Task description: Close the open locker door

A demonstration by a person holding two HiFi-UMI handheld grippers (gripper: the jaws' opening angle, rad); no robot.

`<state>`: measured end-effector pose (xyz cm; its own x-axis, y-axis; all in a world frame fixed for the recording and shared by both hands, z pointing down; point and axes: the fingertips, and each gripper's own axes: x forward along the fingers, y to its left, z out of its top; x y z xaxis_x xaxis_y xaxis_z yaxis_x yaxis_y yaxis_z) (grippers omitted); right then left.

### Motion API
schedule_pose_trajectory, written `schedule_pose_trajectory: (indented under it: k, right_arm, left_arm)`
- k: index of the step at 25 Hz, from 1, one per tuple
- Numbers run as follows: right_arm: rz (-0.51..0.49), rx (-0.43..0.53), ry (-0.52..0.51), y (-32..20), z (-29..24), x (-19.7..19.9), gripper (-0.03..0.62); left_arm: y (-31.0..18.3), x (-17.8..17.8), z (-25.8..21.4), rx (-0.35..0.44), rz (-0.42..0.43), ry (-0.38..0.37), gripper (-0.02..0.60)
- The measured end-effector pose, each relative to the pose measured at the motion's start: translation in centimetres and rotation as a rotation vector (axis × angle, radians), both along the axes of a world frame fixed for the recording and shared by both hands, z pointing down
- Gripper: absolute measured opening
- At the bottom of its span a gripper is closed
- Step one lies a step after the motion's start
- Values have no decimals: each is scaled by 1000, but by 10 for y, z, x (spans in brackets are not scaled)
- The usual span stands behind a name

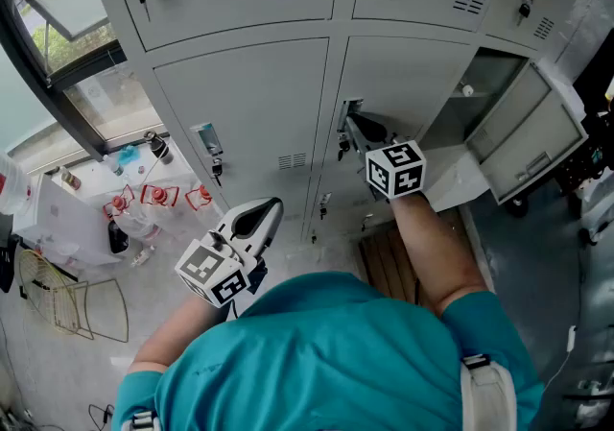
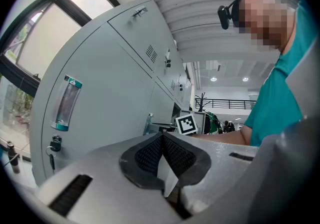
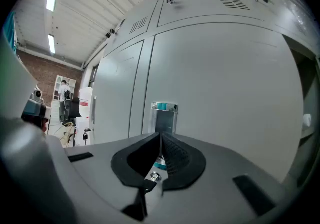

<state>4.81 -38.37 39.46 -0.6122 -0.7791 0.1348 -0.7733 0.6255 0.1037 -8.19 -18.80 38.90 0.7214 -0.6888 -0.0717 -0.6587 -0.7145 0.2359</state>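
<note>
The open locker door (image 1: pixel 533 128) hangs wide at three o'clock in the head view. At its nine o'clock the right gripper (image 1: pixel 353 124), jaws together and empty, faces a closed door's handle (image 3: pixel 164 113). The left gripper (image 1: pixel 271 208), also pinched on nothing, sits at that gripper's seven. A hard shove could bounce the door back unlatched.

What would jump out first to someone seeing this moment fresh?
A grey locker door hangs wide open at the head view's right, its compartment exposed. The right claw, shut, points at a closed door beside it; the left claw, also shut, hangs back lower left.
</note>
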Motion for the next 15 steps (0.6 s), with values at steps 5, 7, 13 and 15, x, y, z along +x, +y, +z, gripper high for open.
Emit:
schedule_pose_trajectory:
  k: [5,7,13,15]
  right_arm:
    - [-11,-6,-10,1,2,3,11]
    - [-14,-6,-15,2,3,5,11]
    - [-9,-9,-16,2,6,11,11]
    - [-9,-10,-20,3,6,12,11]
  left_arm:
    - [1,2,0,-1,-6,8,5]
    - [1,3,0,-2,-7,6,3]
    - [0,6,1,-1,-4,0,5]
    - [0,7,1,-1,-1,-3,5]
